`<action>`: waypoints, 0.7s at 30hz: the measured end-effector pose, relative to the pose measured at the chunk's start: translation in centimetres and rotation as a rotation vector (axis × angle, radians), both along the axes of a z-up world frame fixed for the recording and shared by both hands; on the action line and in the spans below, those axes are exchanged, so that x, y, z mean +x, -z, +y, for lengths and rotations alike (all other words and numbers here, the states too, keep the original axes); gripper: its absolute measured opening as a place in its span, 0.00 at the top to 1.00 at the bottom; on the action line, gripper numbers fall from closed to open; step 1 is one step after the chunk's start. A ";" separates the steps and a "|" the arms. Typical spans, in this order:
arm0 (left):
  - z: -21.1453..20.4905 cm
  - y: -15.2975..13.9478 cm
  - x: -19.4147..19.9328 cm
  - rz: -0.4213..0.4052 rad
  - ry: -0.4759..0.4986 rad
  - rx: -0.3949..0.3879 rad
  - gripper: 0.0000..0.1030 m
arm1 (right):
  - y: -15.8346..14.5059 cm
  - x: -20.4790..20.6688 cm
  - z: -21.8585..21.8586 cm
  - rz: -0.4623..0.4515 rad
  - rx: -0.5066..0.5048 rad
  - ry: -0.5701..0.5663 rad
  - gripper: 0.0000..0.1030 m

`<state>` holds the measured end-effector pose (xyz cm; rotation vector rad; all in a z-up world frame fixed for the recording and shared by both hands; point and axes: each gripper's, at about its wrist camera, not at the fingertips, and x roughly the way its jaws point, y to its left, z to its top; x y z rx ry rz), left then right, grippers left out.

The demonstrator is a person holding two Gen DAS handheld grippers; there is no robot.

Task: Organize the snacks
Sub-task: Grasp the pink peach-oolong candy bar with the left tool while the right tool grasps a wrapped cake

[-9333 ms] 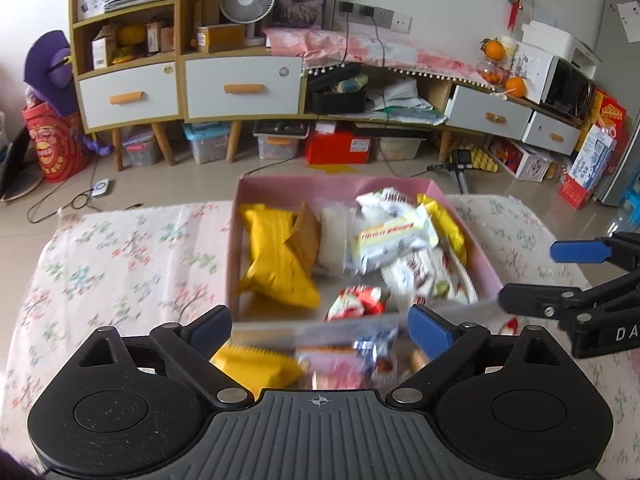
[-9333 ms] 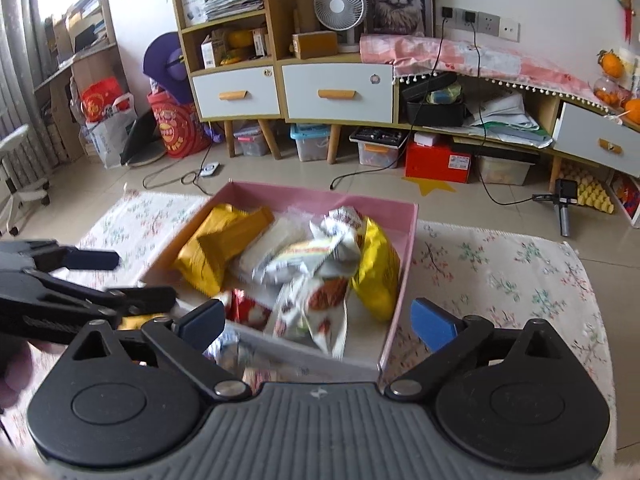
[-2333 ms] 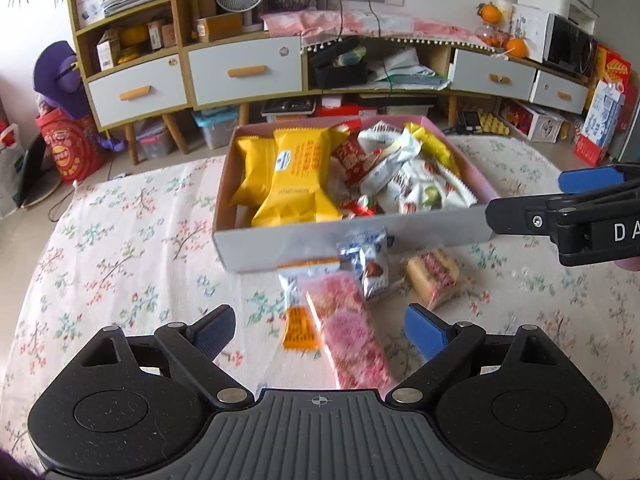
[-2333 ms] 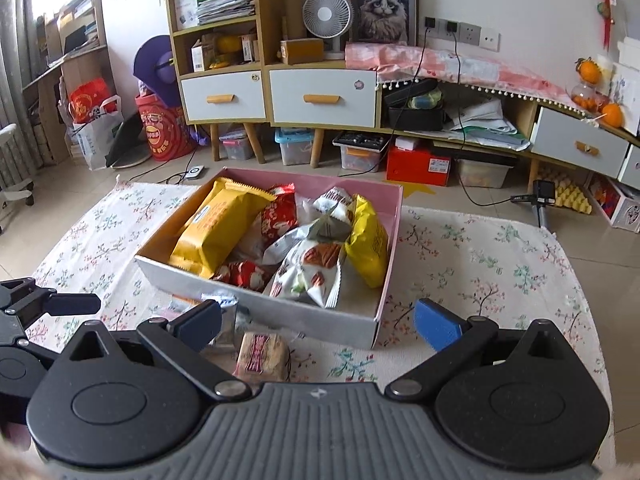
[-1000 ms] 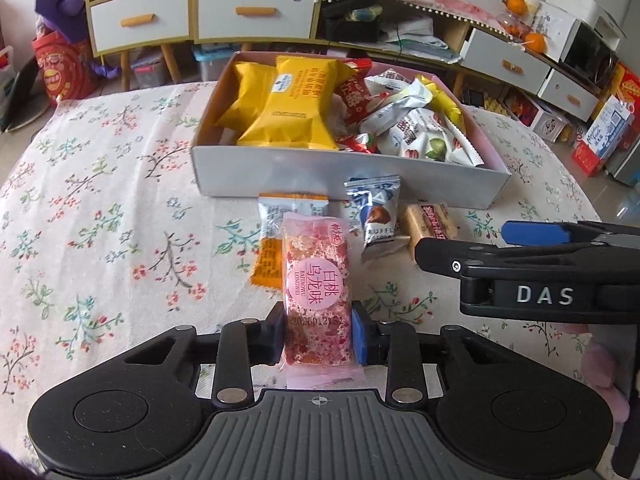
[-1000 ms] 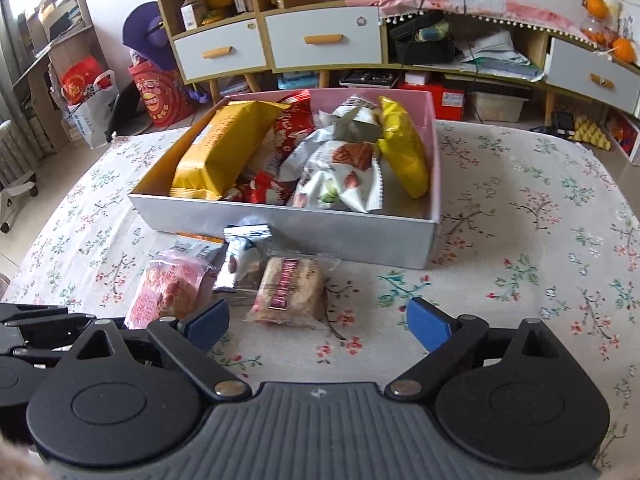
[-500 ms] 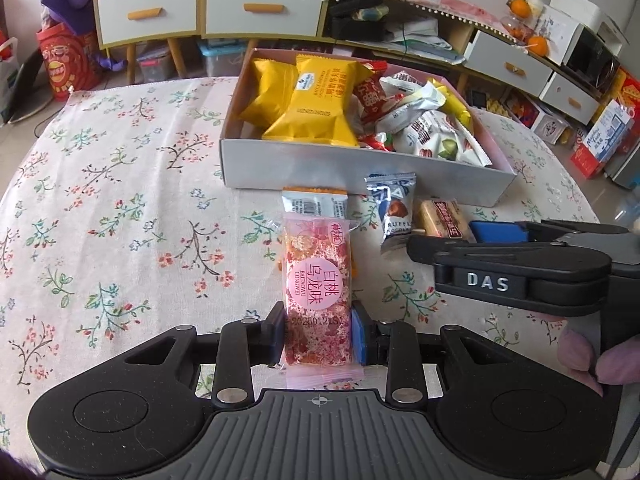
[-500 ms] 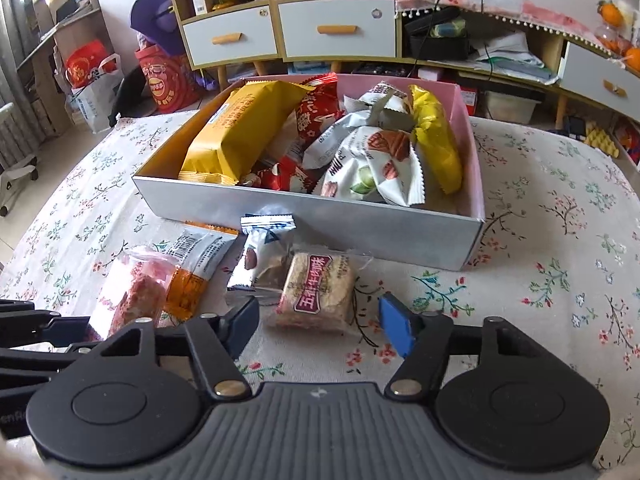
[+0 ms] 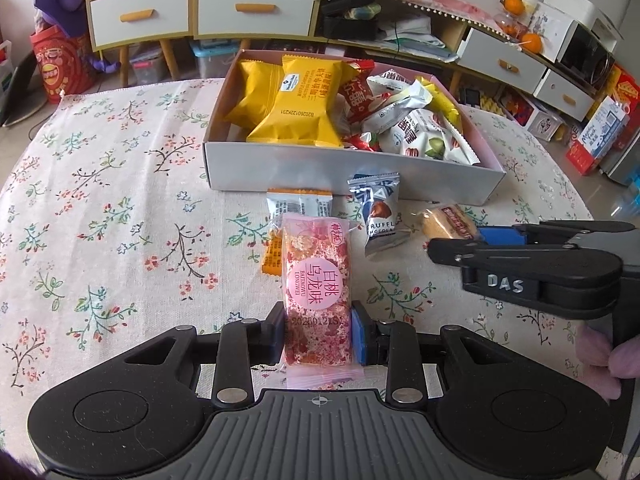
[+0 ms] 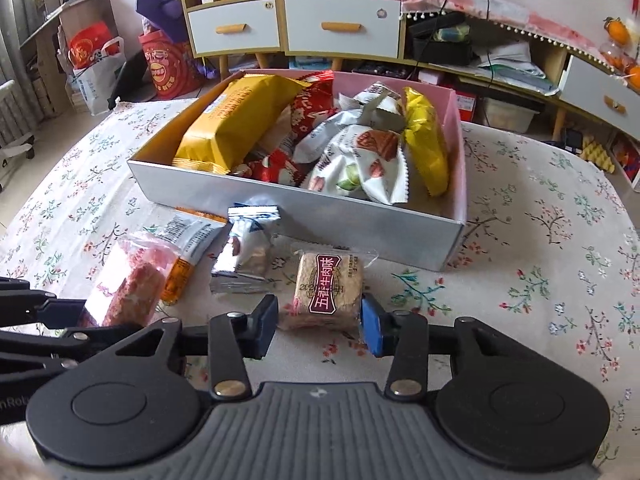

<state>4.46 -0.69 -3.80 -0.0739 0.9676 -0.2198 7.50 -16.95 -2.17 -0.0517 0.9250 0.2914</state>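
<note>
Floral cloth [image 9: 100, 208] covers the bench, and behind it stand white drawer cabinets [image 9: 200, 8] with orange handles amid a cluttered room. On the cloth sits an open snack box [image 9: 352, 172], grey on its near wall and pink inside, filled with a large yellow packet [image 9: 300, 108], red wrappers and white nut-print bags [image 9: 428, 140]. Four loose snacks lie on the cloth just in front of the box's near wall. The left gripper [image 9: 318, 338] has its jaws closed against both long sides of the pink cake packet [image 9: 316, 280], which points away from the camera toward the box; whether the packet is lifted off the cloth or still resting on it cannot be told. Partly under the packet's far end lies an orange-and-white sachet [image 9: 298, 206], and just to its right a blue-and-silver truffle chocolate [image 9: 380, 216]. The right gripper [image 10: 318, 322] has its jaws narrowed around the brown biscuit packet [image 10: 328, 288], the blue pad on the right touching or nearly touching the wrapper and the left finger just beside it; it cannot be told whether they grip it firmly. That biscuit packet lies on the cloth near the middle of the box's front wall, just beside the truffle chocolate. In the left wrist view the right gripper reaches in from the right edge, its tips at the biscuit packet.
</note>
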 end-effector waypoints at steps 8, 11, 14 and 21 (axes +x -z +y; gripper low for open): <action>-0.1 -0.2 -0.1 -0.001 0.001 -0.011 0.71 | -0.3 -0.1 -1.7 -0.004 0.011 0.008 0.68; 0.0 -0.2 0.0 0.005 -0.006 -0.023 0.71 | -0.4 -0.1 -2.5 0.001 0.019 0.020 0.68; -0.1 -0.6 -0.1 0.004 -0.011 -0.054 0.72 | -0.6 -0.1 -3.1 0.005 0.029 0.030 0.69; -1.2 -2.6 0.1 -0.013 0.000 -0.138 0.72 | -1.7 -0.1 -4.4 -0.010 0.059 0.034 0.69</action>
